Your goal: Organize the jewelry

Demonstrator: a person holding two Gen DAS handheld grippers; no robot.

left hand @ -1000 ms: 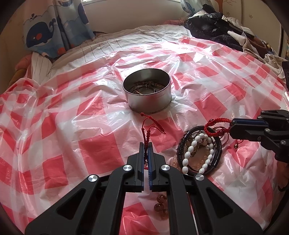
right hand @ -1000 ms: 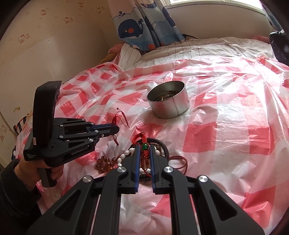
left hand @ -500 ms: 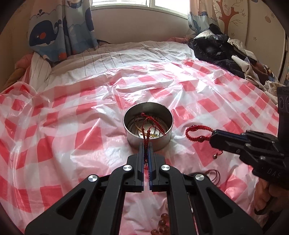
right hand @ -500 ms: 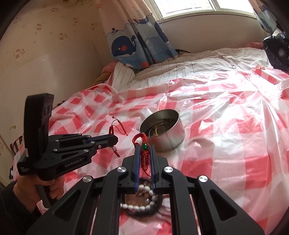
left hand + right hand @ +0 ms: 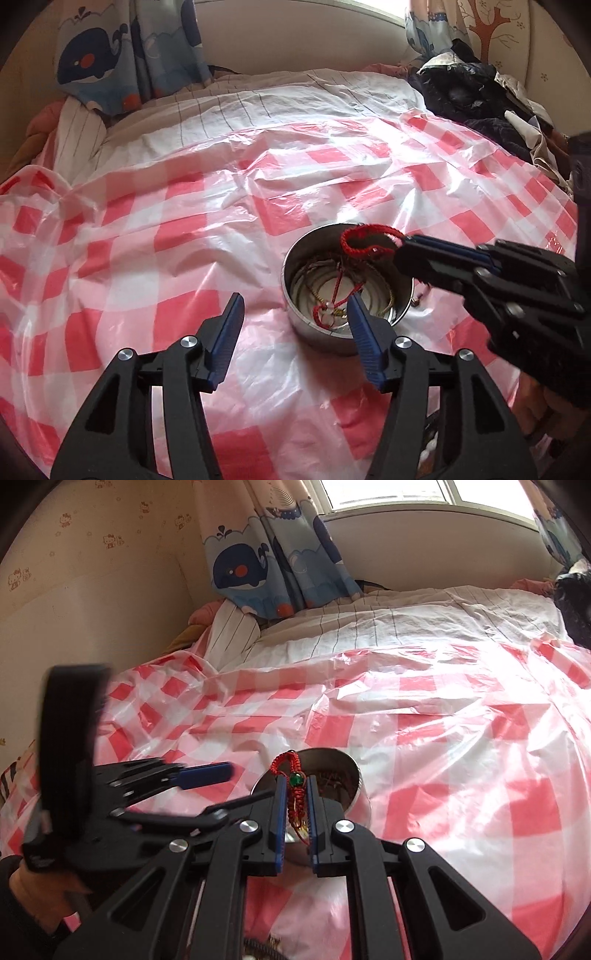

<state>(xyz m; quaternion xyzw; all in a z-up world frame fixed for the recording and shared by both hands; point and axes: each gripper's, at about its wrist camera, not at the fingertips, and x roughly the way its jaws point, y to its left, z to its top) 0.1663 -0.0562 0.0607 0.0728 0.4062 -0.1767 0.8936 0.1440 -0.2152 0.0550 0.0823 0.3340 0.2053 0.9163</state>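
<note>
A round metal tin (image 5: 314,328) stands on the red-checked plastic sheet and holds several chains and a thin red cord bracelet (image 5: 334,301). My left gripper (image 5: 295,310) is open and empty just above the tin's near rim. My right gripper (image 5: 295,786) is shut on a red braided bracelet with a green bead (image 5: 294,780) and holds it over the tin (image 5: 351,779). In the left wrist view the right gripper (image 5: 402,245) reaches in from the right with the red bracelet (image 5: 364,242) looped over the tin's far rim.
The red-checked plastic sheet (image 5: 184,240) covers a bed with a striped white quilt (image 5: 258,99) behind. Dark clothes (image 5: 472,96) are piled at the back right. A whale curtain (image 5: 266,565) hangs by the wall. Some beaded jewelry (image 5: 258,947) lies near the bottom edge.
My left gripper has opened and let its thin red cord bracelet fall into the tin. My right gripper has carried the red braided bracelet forward to above the tin.
</note>
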